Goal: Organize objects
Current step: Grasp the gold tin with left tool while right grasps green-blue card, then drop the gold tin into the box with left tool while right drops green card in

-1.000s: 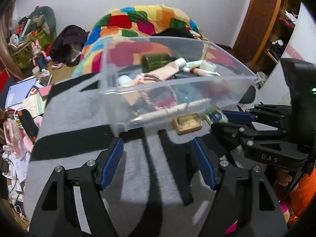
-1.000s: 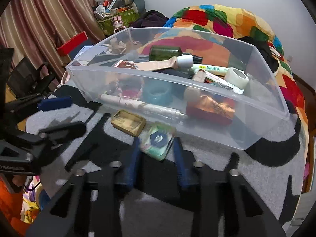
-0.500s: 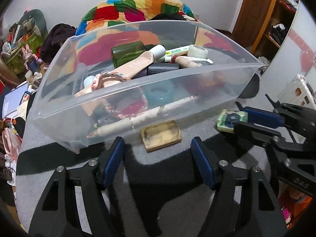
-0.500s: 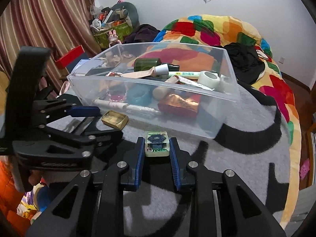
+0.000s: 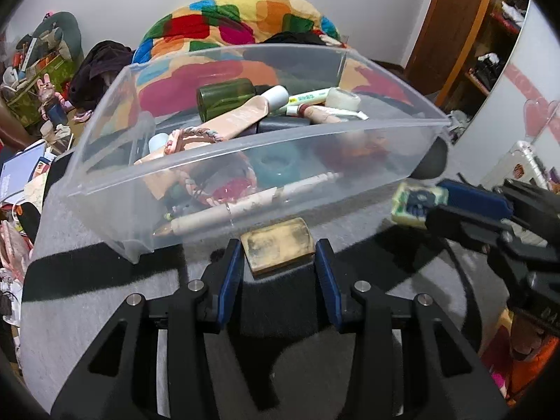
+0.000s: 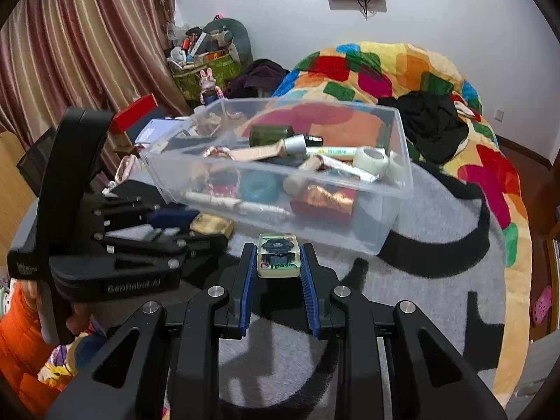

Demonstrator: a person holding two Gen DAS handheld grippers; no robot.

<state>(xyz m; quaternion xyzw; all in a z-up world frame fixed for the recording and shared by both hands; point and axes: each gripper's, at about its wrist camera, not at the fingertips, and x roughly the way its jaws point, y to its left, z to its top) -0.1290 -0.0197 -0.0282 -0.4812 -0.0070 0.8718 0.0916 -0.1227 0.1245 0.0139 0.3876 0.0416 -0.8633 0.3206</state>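
A clear plastic bin full of small items stands on a grey and black blanket. A flat gold tin lies on the blanket against the bin's near wall. My left gripper has its blue pads on both sides of the tin, closed onto it; the tin also shows in the right wrist view. My right gripper is shut on a small green-patterned block and holds it above the blanket, right of the bin's front; the block also shows in the left wrist view.
The bin holds a green bottle, tape rolls, tubes, a long pen and a braided band. A colourful quilt lies behind. Clutter and striped curtains stand at the left; a wooden shelf is at the right.
My left gripper moved forward and closed around the gold tin. My right gripper, holding the green block, lifted it and pulled back from the bin.
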